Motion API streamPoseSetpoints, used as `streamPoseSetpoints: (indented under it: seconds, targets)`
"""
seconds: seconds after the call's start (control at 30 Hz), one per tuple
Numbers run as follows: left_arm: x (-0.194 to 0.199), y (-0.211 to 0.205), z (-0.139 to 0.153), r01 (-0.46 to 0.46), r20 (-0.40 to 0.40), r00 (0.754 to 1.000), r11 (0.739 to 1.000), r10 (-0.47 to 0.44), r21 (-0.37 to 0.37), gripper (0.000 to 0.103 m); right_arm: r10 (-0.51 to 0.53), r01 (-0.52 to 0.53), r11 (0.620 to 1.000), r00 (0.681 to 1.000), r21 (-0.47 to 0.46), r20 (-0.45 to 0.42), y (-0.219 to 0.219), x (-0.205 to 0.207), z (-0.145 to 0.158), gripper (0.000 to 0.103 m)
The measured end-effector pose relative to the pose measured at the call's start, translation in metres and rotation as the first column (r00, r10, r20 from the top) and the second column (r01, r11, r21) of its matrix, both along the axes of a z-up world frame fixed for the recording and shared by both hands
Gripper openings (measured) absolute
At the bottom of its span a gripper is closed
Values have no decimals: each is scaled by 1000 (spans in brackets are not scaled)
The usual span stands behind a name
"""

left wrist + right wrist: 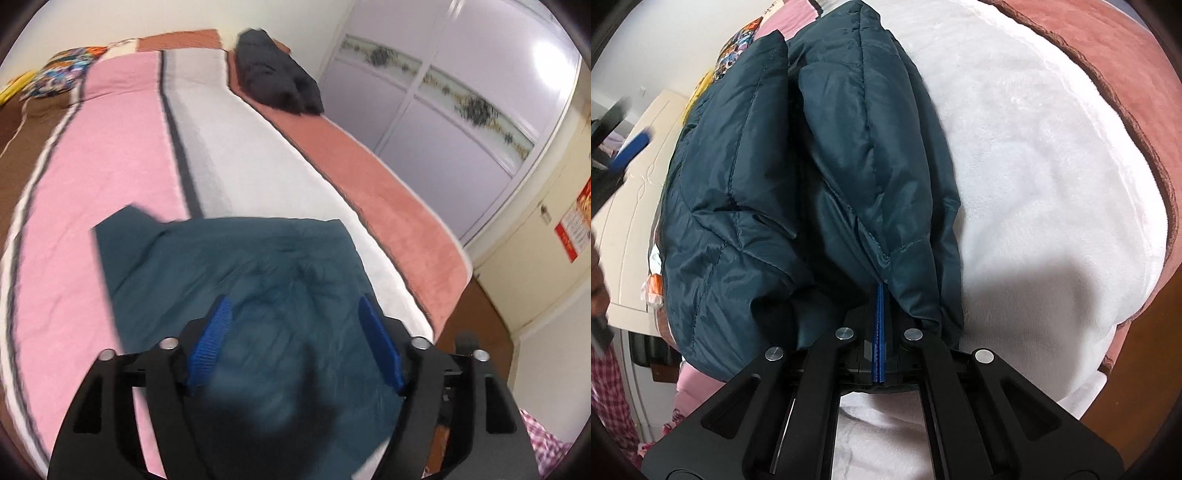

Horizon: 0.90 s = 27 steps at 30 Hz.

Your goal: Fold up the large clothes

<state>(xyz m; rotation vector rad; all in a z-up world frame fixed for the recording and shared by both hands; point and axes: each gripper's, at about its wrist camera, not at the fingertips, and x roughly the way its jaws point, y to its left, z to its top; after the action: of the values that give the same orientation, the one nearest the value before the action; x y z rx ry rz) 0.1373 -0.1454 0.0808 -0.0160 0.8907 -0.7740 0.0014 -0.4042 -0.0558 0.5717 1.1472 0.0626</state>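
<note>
A dark teal puffer jacket [240,266] lies on the striped bed near its foot end. My left gripper [295,310] is open and hovers above the jacket, blue pads wide apart, nothing between them. In the right wrist view the jacket [812,166] is bunched and folded, with a sleeve lying along it. My right gripper [879,291] is shut on the jacket's near edge, the blue pads pressed together with fabric pinched at their tips. The left gripper shows blurred at the far left of the right wrist view [624,147].
The bed has pink [103,184], white [258,147] and rust-coloured [388,192] stripes. A folded black garment [277,70] lies at the far end. A colourful pillow [62,74] is at the head. Lilac wardrobe doors [461,103] stand to the right. A cream cabinet [642,184] stands beside the bed.
</note>
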Motion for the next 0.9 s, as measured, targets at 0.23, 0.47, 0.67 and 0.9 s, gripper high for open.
streamPoseSetpoints:
  seconds: [0.23, 0.47, 0.67, 0.9]
  targets:
    - [-38, 89, -56, -160, -178, 972, 987, 153, -22, 79, 8, -8, 1000, 1000, 14, 0, -1, 3, 1, 0]
    - [-45, 97, -132, -199, -411, 900, 976, 146, -89, 80, 10, -9, 1000, 1000, 8, -6, -2, 6, -4, 0]
    - [-35, 95, -156, -280, -542, 829, 941, 136, -193, 87, -8, 8, 1000, 1000, 30, -7, -4, 5, -5, 0]
    - [-34, 74, -146, -230, -433, 888, 964, 153, -130, 88, -6, 6, 999, 1000, 46, -10, -11, 5, 1, 1]
